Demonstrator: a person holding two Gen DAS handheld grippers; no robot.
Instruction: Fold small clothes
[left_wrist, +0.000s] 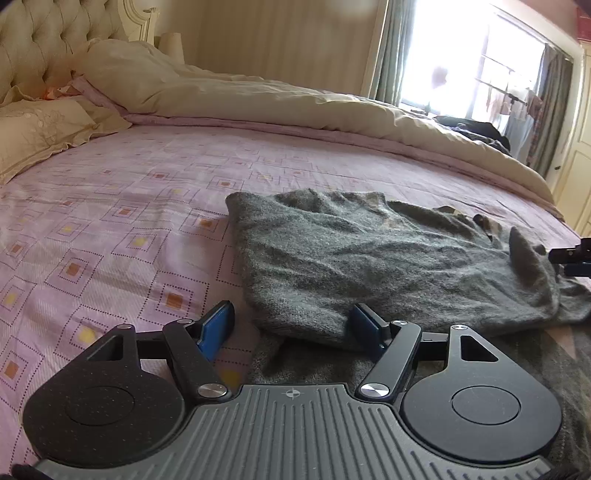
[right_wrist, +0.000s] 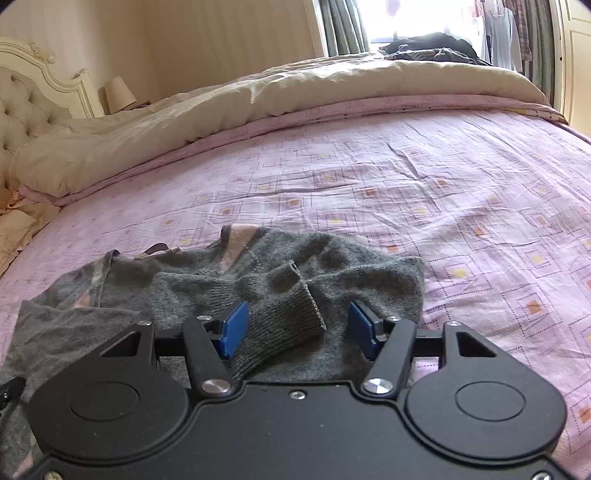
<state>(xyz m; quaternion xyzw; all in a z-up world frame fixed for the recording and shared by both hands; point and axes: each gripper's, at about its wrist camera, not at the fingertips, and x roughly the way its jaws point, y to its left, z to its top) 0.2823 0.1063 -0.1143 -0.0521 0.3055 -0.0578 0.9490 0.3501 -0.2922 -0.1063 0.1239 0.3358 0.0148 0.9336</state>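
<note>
Grey sweater (left_wrist: 388, 258) crumpled on the bed (left_wrist: 129, 206): my left tongs (left_wrist: 291, 326) spread at its hem, my right tongs (right_wrist: 297, 328) spread astride the cuff (right_wrist: 284, 325), next pinching it to fold inward.

Sweater (left_wrist: 388, 258) lies on bed sheet (left_wrist: 129, 221), partly folded. Left gripper (left_wrist: 291, 328) at its 6 o'clock edge, jaws apart, a fold between them. Right gripper (right_wrist: 295, 328) straddles the cuff (right_wrist: 284, 321). Duvet (right_wrist: 295, 92) bunched at 12 o'clock; clothes pile (right_wrist: 432, 48) on it, 1 o'clock. Headboard (left_wrist: 40, 40) at 10 o'clock.
</note>
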